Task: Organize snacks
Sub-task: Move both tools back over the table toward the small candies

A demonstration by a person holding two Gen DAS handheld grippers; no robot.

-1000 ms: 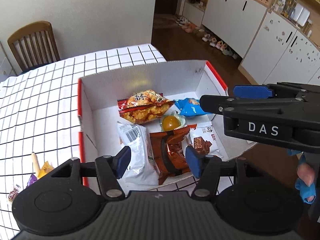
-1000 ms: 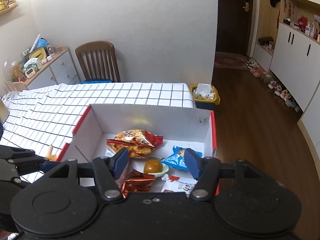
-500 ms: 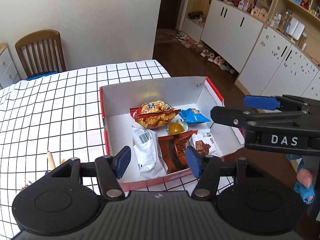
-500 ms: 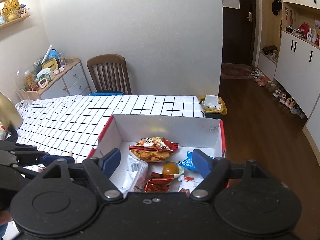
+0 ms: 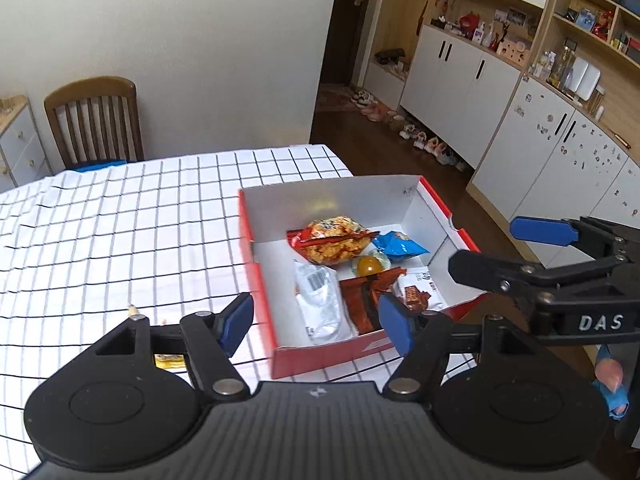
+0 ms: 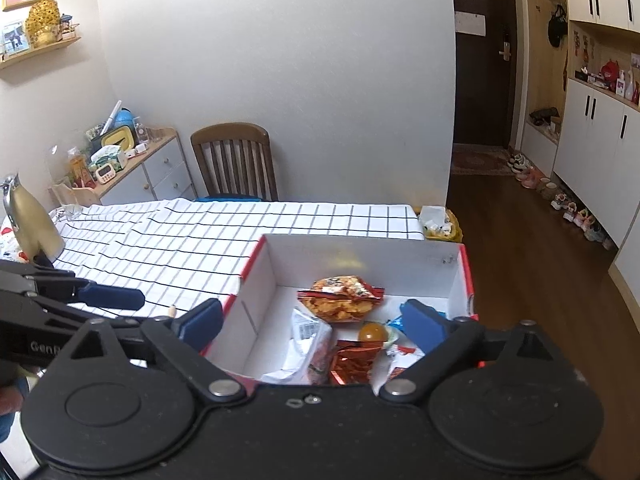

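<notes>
Left gripper (image 5: 316, 322): held above the desk (image 5: 120, 240) at the box's near edge; jaws spread wide, nothing between them.
Right gripper (image 6: 312, 322): above the box's near end, jaws wide apart, empty; seen side-on at 3 o'clock in the left view.
Box (image 5: 256, 276): red outside, white inside, at the desk's right edge; long axis 6 to 12 o'clock.
Snacks: all inside the box; chips bag (image 5: 334, 238) at 12, silver pack (image 5: 320, 300) lengthwise at 6.
Left view only: a fingertip (image 5: 608, 370) at 4 o'clock.
Right view only: gold flask (image 6: 28, 220) at 9 o'clock.
</notes>
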